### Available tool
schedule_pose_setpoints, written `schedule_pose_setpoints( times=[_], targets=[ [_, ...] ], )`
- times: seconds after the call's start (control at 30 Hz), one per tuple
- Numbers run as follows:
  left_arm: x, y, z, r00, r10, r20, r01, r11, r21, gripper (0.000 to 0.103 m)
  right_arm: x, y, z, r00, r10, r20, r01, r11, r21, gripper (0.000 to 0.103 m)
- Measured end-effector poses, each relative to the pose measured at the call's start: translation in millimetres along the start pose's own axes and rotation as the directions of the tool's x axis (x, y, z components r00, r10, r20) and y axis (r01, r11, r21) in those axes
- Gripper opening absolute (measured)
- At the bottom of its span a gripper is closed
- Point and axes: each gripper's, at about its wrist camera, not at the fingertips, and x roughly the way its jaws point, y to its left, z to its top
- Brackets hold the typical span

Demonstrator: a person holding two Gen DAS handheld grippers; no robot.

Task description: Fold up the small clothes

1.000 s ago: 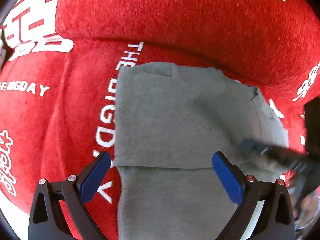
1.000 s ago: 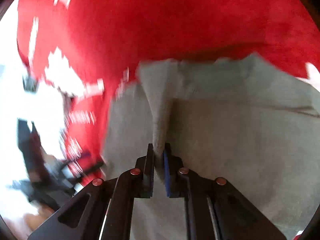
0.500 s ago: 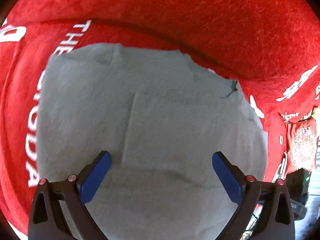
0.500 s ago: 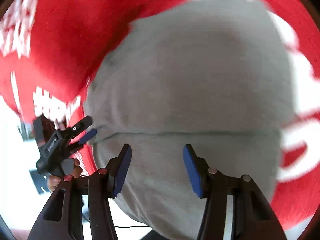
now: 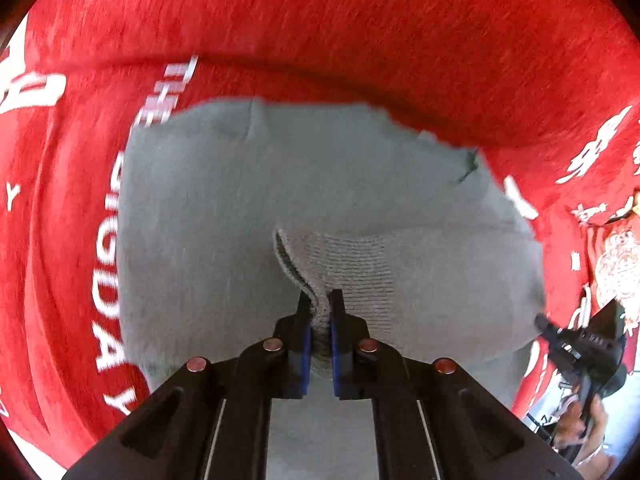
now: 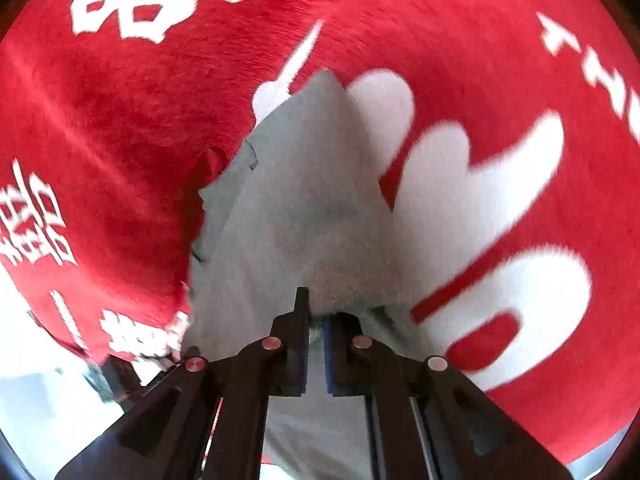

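You have the left tool (image 5: 319, 322) and right tool (image 6: 316, 326) both clenched on the grey knit garment (image 5: 248, 200) lying mid-way on the red printed plush cover (image 5: 360, 32), so lift evenly and carry the fold across next.

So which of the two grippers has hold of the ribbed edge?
The left gripper: it pinches the grey garment's ribbed band. The right gripper grips plain fabric.
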Motion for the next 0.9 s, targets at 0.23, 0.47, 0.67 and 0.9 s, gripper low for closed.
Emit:
schedule_pose_setpoints(
  times=[0.23,0.47,0.67,0.9],
  targets=[
    [-8.9,-5.2,-13.5,0.989,0.139,0.052,-0.14,0.99,0.025,0.009,-3.8,-13.9,3.8,0.988,-0.043,-0.15,0.035,0.998,-0.053,0.033],
    [-21.2,-11.9,-8.8,0.974,0.214,0.077,-0.22,0.972,0.078,0.009,-40.9,6.4,23.2,0.996,-0.09,0.021,0.092,0.98,-0.177,0.056],
    [-15.0,-25.5,-4.6,0.975,0.206,0.084,-0.213,0.973,0.085,0.009,1.4,4.6,63.5,0.995,-0.097,-0.012,0.095,0.99,-0.108,0.03],
    [16.4,-45.8,-10.2,0.953,0.289,0.087,-0.299,0.941,0.156,0.009,2.8,41.9,71.4,0.957,-0.285,0.047,0.281,0.883,-0.375,0.008]
  ],
)
